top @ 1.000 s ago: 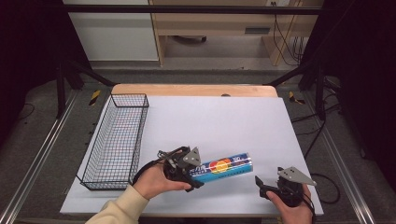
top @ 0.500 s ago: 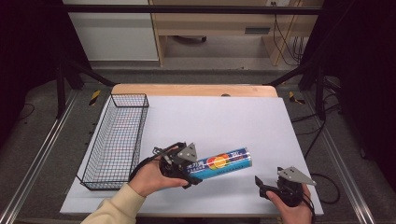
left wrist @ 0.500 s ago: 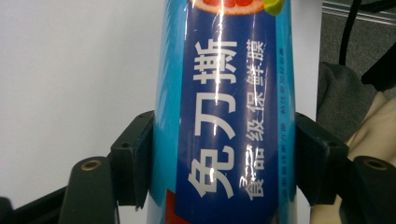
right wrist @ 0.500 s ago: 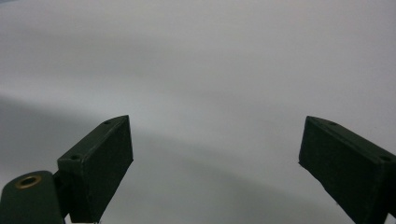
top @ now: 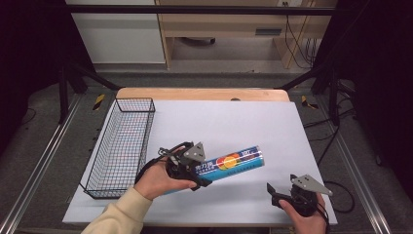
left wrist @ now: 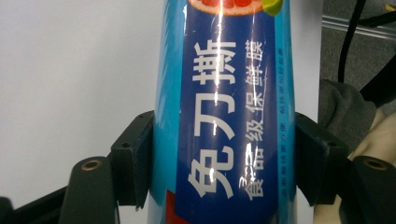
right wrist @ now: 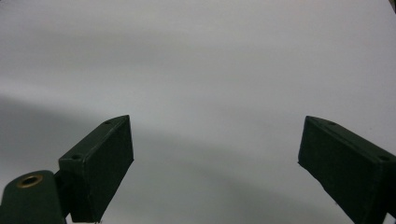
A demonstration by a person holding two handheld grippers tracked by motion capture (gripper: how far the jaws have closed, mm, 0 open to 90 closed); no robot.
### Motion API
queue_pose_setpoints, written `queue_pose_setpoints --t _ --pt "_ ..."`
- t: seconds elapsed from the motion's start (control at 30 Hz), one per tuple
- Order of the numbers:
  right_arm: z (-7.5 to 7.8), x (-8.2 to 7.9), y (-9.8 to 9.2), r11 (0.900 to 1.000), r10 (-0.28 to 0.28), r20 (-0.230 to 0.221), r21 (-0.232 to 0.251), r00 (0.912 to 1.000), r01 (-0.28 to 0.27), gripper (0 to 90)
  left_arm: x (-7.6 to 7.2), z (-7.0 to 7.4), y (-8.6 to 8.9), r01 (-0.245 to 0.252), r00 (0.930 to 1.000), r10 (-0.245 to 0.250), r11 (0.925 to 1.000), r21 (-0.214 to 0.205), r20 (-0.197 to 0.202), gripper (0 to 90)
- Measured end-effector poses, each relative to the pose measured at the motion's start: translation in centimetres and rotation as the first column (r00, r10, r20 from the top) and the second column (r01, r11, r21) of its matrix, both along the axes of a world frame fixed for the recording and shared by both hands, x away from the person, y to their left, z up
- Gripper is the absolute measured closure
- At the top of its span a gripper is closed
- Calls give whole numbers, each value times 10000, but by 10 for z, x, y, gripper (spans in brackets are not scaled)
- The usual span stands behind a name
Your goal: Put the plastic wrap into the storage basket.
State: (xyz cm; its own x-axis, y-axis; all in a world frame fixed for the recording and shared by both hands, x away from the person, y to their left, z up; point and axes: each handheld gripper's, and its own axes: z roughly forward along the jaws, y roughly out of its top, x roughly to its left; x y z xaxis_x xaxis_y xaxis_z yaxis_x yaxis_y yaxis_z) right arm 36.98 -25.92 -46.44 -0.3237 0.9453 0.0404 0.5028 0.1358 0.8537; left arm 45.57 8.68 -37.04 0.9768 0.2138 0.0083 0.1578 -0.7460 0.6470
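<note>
While the left gripper (top: 202, 173) is clamping its two black jaws against the sides of a blue cling-film roll (top: 229, 163), the person's left hand (top: 158, 178) is carrying it just above the white table sheet (top: 229, 122). In the left gripper view the pads (left wrist: 135, 158) are pressing on both flanks of the roll (left wrist: 224, 116), which is running straight out ahead of the jaws with its white Chinese lettering facing the camera and a slice of fruit print showing at the far end. From above, the roll is sticking out to the right of that gripper, tilting slightly away from the person, its far end pointing toward the right half of the sheet. A black wire basket (top: 122, 146) is standing just to the left of the gripping hand, close beside it but not touching. The right gripper (top: 280, 195) is sitting well apart, off beyond the free end of the roll and nearer the person, held in the right hand (top: 304, 219). Its jaws are standing wide apart with nothing between them, and in the right gripper view they are facing bare white sheet (right wrist: 201, 70).
</note>
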Motion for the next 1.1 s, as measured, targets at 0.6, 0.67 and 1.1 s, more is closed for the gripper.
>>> queue_pose_setpoints --t 0.6,0.67,1.1 --pt "7 -4 12 9986 498 471 -215 9976 -488 104 -10 8 3 -836 9953 821 9961 286 506 320" --pt "8 -5 13 9985 501 476 -263 9976 -489 104 -10 3 3 -916 9949 904 9955 258 438 320" --pt "8 -4 13 9986 457 451 -274 9979 -445 104 -7 -8 -1 -847 9963 845 9963 123 144 321"
